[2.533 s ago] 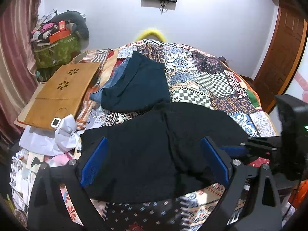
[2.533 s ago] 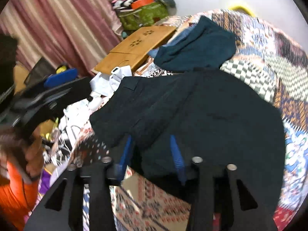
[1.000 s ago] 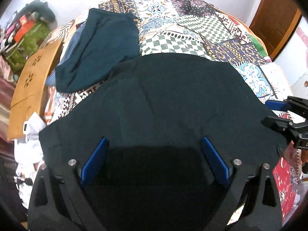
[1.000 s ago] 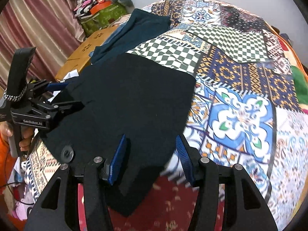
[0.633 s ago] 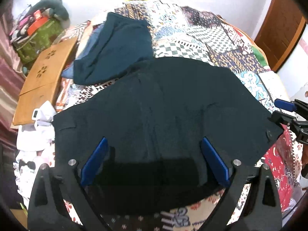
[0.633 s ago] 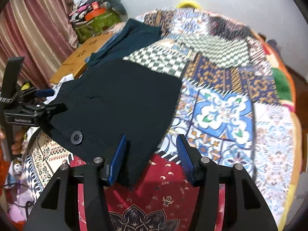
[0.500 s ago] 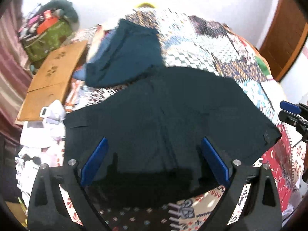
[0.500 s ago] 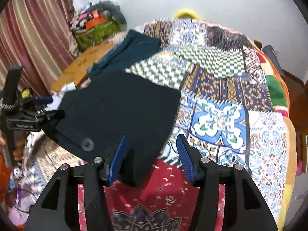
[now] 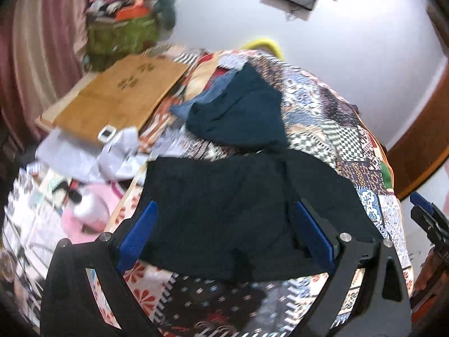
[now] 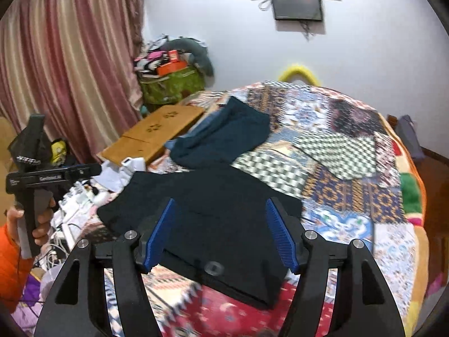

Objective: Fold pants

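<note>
A patchwork bedspread is covering the bed, and the black pants are lying folded flat on its near edge. A dark teal garment is resting just beyond them, beside a wooden lap desk at far left. The right gripper is hovering over the pants, jaws spread wide, gripping nothing. The left gripper is likewise gaping above the cloth, though blur is obscuring any contact.

One pair of black pants, one dark teal garment, one wooden board, one wall screen, one green bag and two grippers show.
</note>
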`<state>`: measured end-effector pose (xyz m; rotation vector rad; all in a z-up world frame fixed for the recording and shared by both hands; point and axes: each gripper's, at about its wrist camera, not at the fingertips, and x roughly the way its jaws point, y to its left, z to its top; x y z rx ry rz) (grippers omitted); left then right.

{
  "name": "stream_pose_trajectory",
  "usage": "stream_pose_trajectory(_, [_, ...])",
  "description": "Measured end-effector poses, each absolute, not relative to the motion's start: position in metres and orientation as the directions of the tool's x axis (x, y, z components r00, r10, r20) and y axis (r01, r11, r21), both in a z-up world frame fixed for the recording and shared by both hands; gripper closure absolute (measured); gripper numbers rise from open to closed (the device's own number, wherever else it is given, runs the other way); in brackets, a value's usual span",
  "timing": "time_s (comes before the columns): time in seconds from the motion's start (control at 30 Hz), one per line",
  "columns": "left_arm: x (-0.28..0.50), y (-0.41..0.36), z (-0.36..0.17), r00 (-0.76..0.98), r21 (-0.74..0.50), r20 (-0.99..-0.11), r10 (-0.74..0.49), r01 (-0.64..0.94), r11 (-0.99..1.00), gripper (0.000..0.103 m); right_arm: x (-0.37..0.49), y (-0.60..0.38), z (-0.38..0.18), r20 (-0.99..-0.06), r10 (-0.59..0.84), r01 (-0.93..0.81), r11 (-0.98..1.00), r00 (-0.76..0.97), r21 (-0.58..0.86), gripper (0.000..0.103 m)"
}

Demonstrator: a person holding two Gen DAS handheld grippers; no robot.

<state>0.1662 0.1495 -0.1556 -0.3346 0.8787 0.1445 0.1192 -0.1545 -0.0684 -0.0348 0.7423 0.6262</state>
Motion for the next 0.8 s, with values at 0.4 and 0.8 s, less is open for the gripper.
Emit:
stream_pose_trajectory(0.4, [0.143,0.188,-0.239,0.481,-0.414,-0.853,-0.202,-0.390,0.822,0.005,0.138,-0.084,-0.132,-0.795,0.432,-0.590,0.798,0.426,0.117,0.040])
stream_pose_trajectory(0.8, [0.152,0.198,-0.286,0.487,-0.644,-0.753,-0.443,-0.405,0.649,0.001,0.134,-0.079,-0.156,-0.846,0.422,-0.620,0.771,0.325,0.146,0.040])
